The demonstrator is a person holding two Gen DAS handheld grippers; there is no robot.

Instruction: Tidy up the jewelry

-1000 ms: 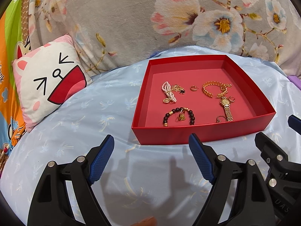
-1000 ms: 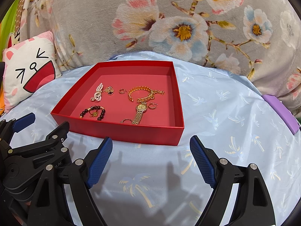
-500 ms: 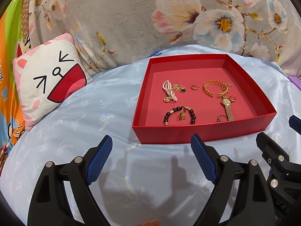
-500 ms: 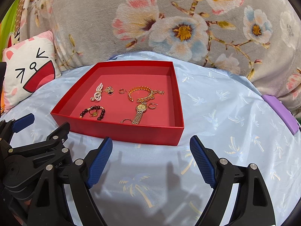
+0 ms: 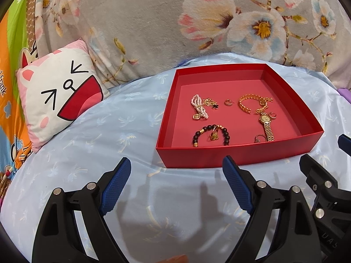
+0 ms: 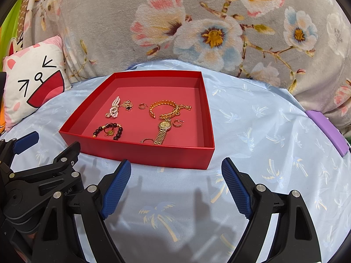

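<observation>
both grippers, left gripper [image 5: 176, 175] and right gripper [image 6: 175, 175], stayed spread and empty over the past second; nothing shifted. all jewelry lay inside the shallow red cardboard tray [image 6: 153, 153], just beyond them.

Jewelry [image 5: 234, 118] scattered inside red tray [image 5: 232, 155]

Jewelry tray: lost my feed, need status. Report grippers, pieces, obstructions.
Left gripper open, empty. Right gripper open, empty. Both short of the red tray. Watch, gold bangle, bead bracelet lie inside. Nothing blocking.
</observation>
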